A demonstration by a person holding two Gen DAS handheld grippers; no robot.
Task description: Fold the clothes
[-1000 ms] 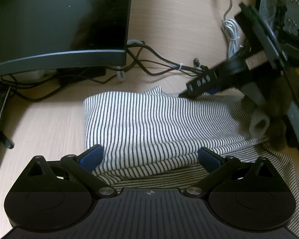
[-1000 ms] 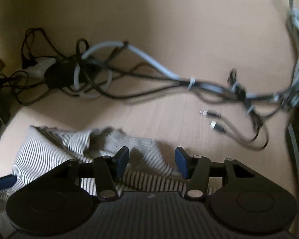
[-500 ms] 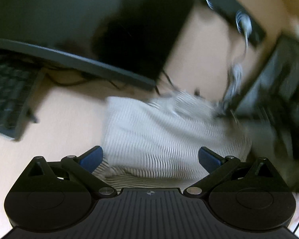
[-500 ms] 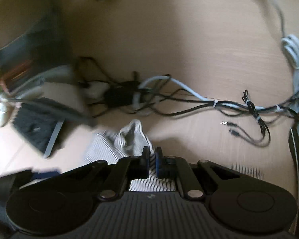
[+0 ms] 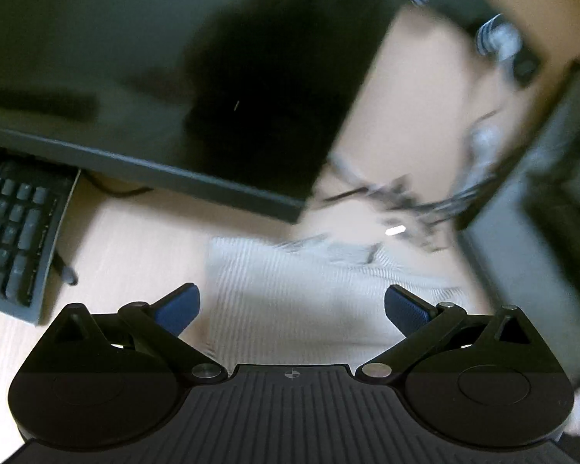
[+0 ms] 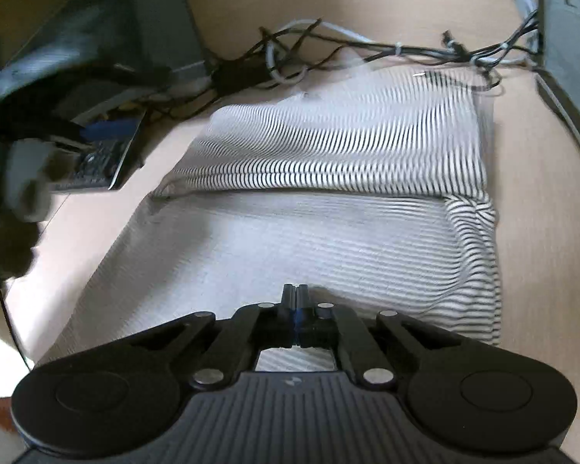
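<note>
Jaws: right gripper [image 6: 295, 294] closed, cloth grip unclear; left gripper [image 5: 290, 305] wide open, empty. Striped shirt [image 6: 340, 178] on desk [image 6: 541, 201], cables [image 6: 367, 50] at 12 o'clock

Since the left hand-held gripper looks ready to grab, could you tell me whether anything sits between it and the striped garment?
Nothing visible does. The left hand-held gripper is open, and the striped garment lies directly beyond its fingers on the desk. The monitor, keyboard and cables all sit beyond or beside the cloth, not in the path.
</note>
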